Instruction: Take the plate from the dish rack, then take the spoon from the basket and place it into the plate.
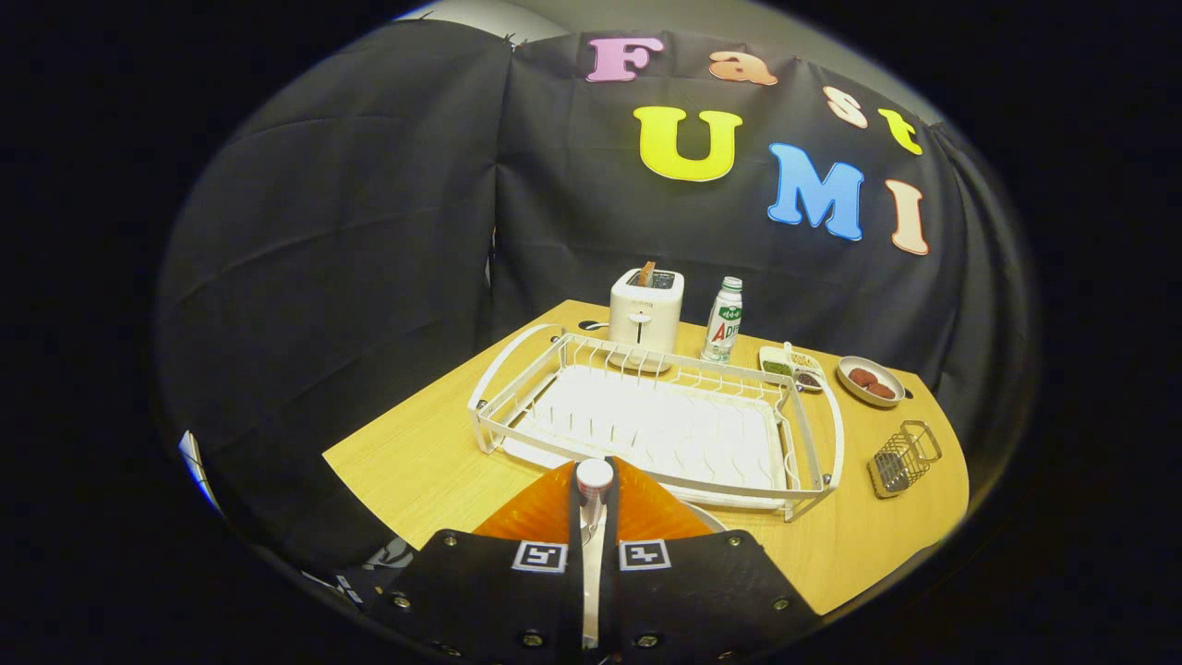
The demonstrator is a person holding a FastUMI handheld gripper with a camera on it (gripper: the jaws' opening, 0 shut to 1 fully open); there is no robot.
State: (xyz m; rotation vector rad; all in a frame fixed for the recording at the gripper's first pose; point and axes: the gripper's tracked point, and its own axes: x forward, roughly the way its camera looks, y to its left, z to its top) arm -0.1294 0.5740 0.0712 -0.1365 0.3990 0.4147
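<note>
My gripper [594, 503] hid most of the spoon [594, 480] clamped between its fingers, and the plate's [706, 515] near part. The toaster's [645, 309] base sat behind the dish rack [665, 429]. Small dish [790, 367] contents were indistinct.
</note>
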